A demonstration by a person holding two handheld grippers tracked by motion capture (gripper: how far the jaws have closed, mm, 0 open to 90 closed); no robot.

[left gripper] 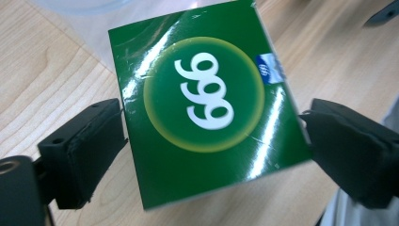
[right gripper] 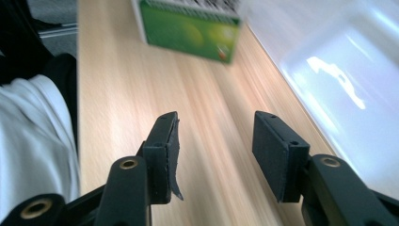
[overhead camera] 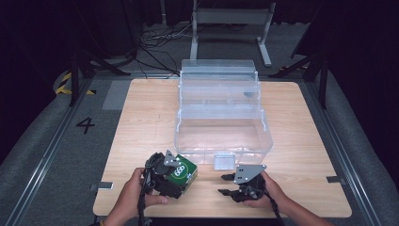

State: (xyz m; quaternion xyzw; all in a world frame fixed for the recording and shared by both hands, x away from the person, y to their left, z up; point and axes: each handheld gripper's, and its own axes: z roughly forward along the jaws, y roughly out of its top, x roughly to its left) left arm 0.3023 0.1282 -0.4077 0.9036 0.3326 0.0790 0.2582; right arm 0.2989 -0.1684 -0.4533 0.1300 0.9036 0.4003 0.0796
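A wooden table (overhead camera: pixel 141 122) carries a clear plastic bin (overhead camera: pixel 223 136) with its lid up, standing in the middle toward the far edge. A green box (left gripper: pixel 207 103) sits near the front edge, just beside the bin's front left corner. The left gripper (overhead camera: pixel 176 174) clamps the box by its sides. The right gripper (overhead camera: pixel 227 184), near the front edge, has its jaws apart on nothing.
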